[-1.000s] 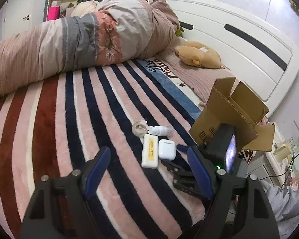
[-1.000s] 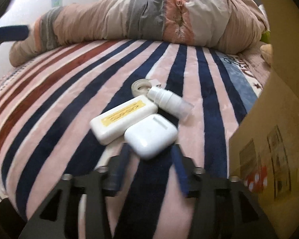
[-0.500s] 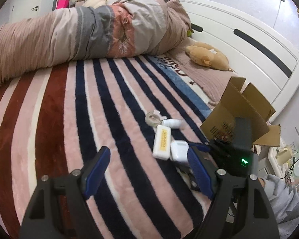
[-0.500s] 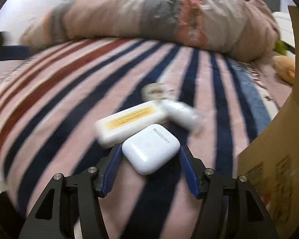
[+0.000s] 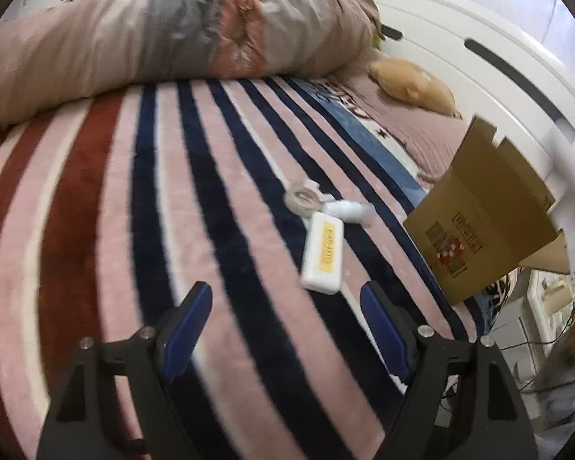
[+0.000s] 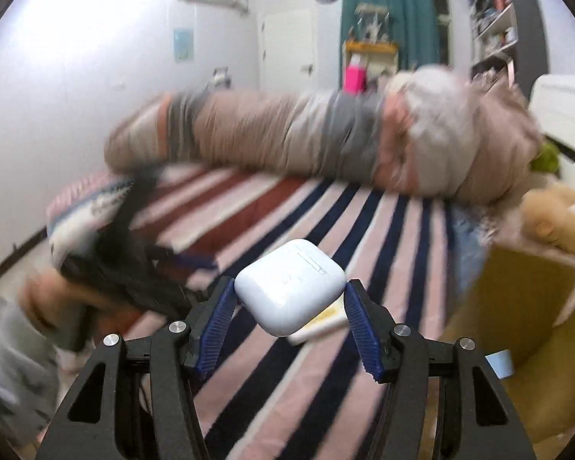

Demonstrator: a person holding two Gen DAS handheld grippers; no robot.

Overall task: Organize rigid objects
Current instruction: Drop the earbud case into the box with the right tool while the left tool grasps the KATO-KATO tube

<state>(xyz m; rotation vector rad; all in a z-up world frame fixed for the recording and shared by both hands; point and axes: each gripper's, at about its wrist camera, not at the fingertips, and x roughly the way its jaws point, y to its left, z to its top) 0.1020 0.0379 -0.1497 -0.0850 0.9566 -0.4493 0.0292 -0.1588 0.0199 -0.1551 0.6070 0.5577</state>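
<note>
On the bed (image 5: 218,199): bar (image 5: 323,253) lies lengthwise, with tape ring (image 5: 302,198) and bottle (image 5: 347,210) touching its far end, the bottle to the ring's right. Box (image 5: 475,222) stands to their right at the bed edge. Duvet (image 5: 165,34) is bunched along the far side, plush (image 5: 414,84) behind the box. Earbud case (image 6: 289,285) sits between the right hand-held gripper (image 6: 289,329) fingers, above the bar.

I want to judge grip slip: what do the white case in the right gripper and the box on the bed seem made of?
The white case, held between the right gripper's blue pads, looks like smooth glossy hard plastic: even white sheen, rounded corners, a thin lid seam. Probably slippery. The box looks like matte brown corrugated cardboard, with folded flaps and printed marks.
</note>
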